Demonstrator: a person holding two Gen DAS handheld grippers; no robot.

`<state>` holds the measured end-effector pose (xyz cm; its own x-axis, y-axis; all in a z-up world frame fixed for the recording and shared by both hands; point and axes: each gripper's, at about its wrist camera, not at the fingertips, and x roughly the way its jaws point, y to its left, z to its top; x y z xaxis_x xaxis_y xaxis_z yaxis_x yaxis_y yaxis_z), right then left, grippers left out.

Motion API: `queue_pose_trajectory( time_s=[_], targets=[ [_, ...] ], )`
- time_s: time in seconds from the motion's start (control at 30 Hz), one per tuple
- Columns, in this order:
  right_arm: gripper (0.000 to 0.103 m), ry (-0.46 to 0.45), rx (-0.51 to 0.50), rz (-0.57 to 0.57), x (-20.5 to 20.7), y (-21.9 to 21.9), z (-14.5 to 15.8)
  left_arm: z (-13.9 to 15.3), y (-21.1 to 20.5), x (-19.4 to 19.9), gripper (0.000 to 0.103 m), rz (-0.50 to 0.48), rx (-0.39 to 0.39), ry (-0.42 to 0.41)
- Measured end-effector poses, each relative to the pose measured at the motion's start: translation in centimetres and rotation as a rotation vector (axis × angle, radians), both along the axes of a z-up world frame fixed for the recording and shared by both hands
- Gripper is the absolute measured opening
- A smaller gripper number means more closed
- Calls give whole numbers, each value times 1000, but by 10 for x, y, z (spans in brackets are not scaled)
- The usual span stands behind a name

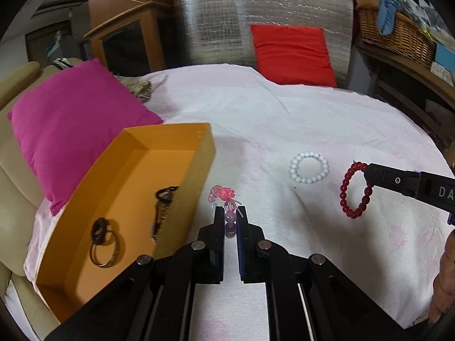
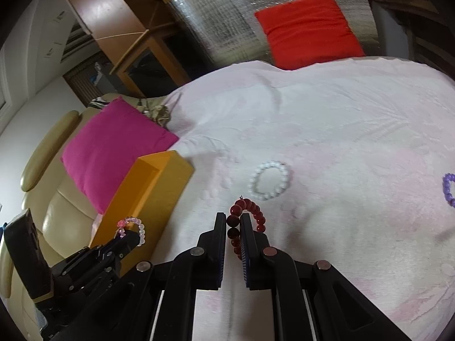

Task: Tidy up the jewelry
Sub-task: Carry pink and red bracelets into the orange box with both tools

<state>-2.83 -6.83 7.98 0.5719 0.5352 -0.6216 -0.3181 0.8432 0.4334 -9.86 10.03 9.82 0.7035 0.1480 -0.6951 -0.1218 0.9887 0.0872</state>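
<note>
Left claw (image 1: 230, 213) was clenched on a pink bead bracelet (image 1: 224, 199), held just right of the orange box (image 1: 170, 153), where rings (image 1: 105, 244) already lay. Right claw (image 2: 233, 221) gripped a red bead bracelet (image 2: 250, 213). White bracelet (image 2: 269, 180) lay ahead on the bed (image 2: 341, 128). Next, I judged, each should be carried over the box and released.
</note>
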Motion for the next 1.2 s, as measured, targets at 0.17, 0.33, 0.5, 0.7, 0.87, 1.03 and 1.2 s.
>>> queue_pose_trajectory(
  time_s=[0.17,0.33,0.5,0.7,0.87,1.03,1.2],
  targets=[
    [11,-43,34,54,-9,20,13,7,12,-11,7,34,12,-32],
    [11,-73,66,105,-18,43,23,14,36,-31,7,105,15,-66],
    [11,-91,94,165,-26,69,27,19,65,-54,7,193,8,-104],
    [11,-115,139,281,-46,113,31,16,121,-77,7,346,9,-118],
    [11,-104,159,375,-61,148,26,-1,173,-84,7,482,-14,-58],
    [11,-62,143,454,-75,184,9,-23,197,-81,7,548,-40,53],
    [11,-27,97,487,-82,207,-11,-38,197,-69,7,535,-13,134]
  ],
)
